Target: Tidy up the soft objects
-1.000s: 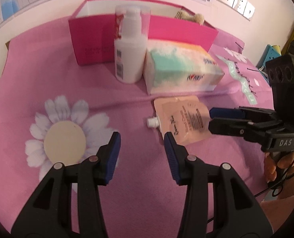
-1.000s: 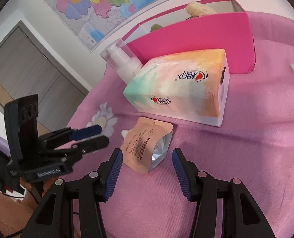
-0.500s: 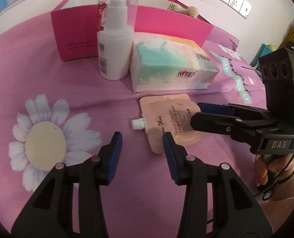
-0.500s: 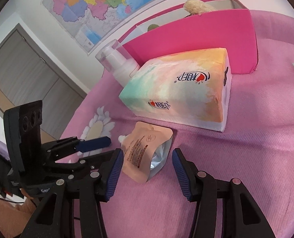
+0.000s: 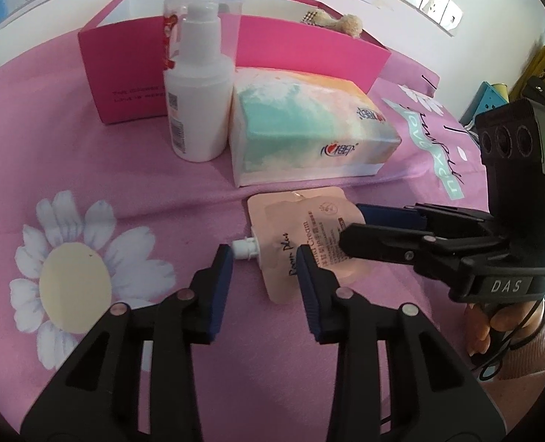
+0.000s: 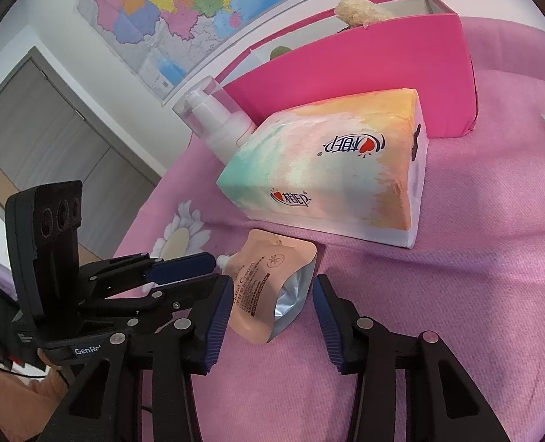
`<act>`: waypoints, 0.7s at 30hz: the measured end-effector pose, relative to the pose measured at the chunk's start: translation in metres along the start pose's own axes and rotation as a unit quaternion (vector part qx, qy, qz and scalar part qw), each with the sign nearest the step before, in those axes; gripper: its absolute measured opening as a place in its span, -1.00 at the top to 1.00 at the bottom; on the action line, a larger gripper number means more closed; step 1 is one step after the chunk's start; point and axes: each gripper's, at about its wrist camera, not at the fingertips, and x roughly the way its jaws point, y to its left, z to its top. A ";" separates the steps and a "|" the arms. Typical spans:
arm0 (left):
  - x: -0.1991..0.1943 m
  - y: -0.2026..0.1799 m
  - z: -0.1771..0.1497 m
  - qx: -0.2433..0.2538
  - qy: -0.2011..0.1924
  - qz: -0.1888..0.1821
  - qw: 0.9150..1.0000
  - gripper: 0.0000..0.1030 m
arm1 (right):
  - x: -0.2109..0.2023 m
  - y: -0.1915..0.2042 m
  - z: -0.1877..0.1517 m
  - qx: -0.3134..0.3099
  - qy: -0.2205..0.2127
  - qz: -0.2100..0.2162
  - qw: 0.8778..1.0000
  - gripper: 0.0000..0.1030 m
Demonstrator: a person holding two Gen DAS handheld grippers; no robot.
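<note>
A peach hand-cream pouch [image 5: 302, 235] [image 6: 269, 287] with a white spout lies flat on the pink cloth, in front of the tissue pack. My left gripper [image 5: 265, 261] [image 6: 213, 270] straddles its spout end; the jaws are closing and the pads do not visibly press on it. From the opposite side my right gripper [image 6: 272, 291] [image 5: 351, 226] straddles the pouch's silver bottom end. Its jaws are closing too, with the left pad close against the pouch and a small gap at the right pad.
A pastel tissue pack [image 5: 309, 136] [image 6: 335, 176] and a white pump bottle [image 5: 199, 110] [image 6: 217, 129] stand behind the pouch. Behind them is an open pink box [image 5: 125, 84] [image 6: 364, 70] holding a plush toy [image 5: 346, 22]. A daisy print [image 5: 73, 276] marks the cloth at the left.
The pouch's spout end has come between my left fingers; before, it lay ahead and to the right. Both pairs of jaws have narrowed around the pouch.
</note>
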 end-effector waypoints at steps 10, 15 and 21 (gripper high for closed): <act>0.000 -0.001 0.001 0.002 -0.005 0.003 1.000 0.26 | 0.000 -0.002 0.001 -0.001 0.001 0.000 1.000 0.21; 0.001 -0.005 0.002 0.010 -0.006 0.012 1.000 0.26 | 0.000 -0.002 0.001 -0.004 0.002 -0.002 1.000 0.21; 0.001 -0.005 0.002 0.008 -0.005 0.012 1.000 0.26 | 0.001 -0.002 0.001 -0.005 0.002 -0.004 1.000 0.22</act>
